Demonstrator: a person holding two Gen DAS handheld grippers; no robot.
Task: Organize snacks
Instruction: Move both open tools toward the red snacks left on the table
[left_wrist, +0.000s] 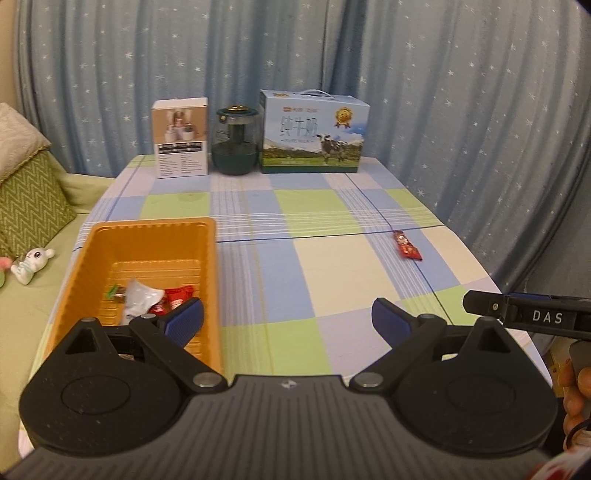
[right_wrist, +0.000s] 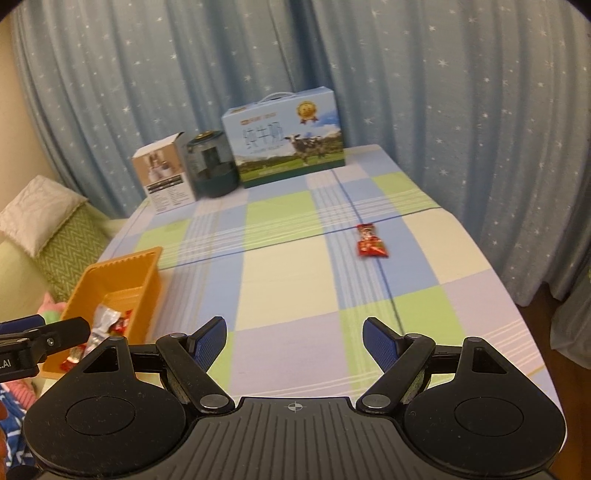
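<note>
Right of centre on the checked worktop (right_wrist: 295, 280), a red snack packet (right_wrist: 372, 242) lies lengthwise ahead of the nearer, open-jawed, empty right hand-held gripper (right_wrist: 294, 341).

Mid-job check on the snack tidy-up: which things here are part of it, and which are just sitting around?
Part of the job:
- orange tray
- snack packets in the tray
- red snack packet, loose on the checked cloth
- left tool and right tool, both open and empty

Just sitting around:
- milk carton box
- dark glass jar
- small white box
- rabbit toy
</note>
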